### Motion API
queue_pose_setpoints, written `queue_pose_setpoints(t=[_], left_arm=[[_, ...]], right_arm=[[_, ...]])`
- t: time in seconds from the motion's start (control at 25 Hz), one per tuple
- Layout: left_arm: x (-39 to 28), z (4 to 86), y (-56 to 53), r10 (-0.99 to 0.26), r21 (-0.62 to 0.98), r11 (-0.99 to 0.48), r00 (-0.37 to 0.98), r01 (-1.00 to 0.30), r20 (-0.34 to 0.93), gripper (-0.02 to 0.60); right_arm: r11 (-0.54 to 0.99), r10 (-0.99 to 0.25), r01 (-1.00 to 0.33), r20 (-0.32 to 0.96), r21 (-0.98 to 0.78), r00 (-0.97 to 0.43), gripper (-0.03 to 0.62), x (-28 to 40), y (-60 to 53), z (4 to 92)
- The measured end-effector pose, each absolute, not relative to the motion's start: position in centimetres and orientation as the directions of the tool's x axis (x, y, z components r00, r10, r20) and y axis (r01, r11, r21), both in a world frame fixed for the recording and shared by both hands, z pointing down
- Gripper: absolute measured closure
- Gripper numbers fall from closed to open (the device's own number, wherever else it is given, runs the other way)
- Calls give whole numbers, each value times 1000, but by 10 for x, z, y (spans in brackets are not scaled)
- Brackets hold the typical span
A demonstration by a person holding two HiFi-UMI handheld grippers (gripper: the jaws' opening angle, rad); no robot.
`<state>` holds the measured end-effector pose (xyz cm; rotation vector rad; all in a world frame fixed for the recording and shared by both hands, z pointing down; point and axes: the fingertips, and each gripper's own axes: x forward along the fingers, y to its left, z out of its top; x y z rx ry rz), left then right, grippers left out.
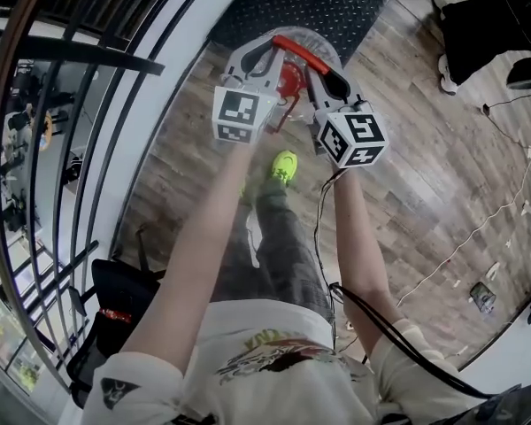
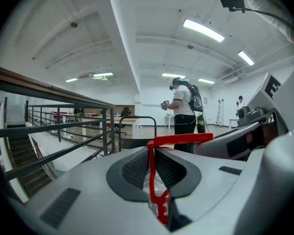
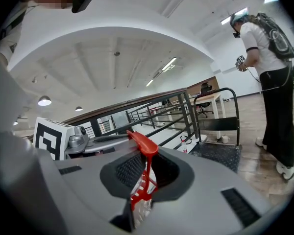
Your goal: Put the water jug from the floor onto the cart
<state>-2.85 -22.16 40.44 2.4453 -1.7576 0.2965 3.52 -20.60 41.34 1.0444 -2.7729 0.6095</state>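
hanging over the floor (image 1: 407, 193), the jug (image 1: 290, 80) is clamped at its red handle (image 1: 303, 53) by the left gripper (image 2: 156, 168) and the right gripper (image 3: 144, 173); the shirt (image 1: 265, 352) print cannot be read.

White short-sleeved T-shirt (image 1: 248, 388), colourful chest print, black logo patch on its left sleeve. Beyond T-shirt's hem: dark grey patterned trousers (image 1: 279, 246), neon-yellow shoe (image 1: 284, 166). Black cable (image 1: 385, 330) by T-shirt's right sleeve. On left gripper (image 1: 264, 56) and right gripper (image 1: 326, 73): light-grey shells, black-and-white marker cubes (image 1: 239, 115).
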Motion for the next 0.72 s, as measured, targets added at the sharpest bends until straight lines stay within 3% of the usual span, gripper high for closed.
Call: queue_pose_setpoints(t=[0.72], left_arm=[[-60,415,-274,-918,-14,-322,309,-947,249,541]], right_arm=[[680,-585,-654,292,-332,-757,551,4,-258,428]])
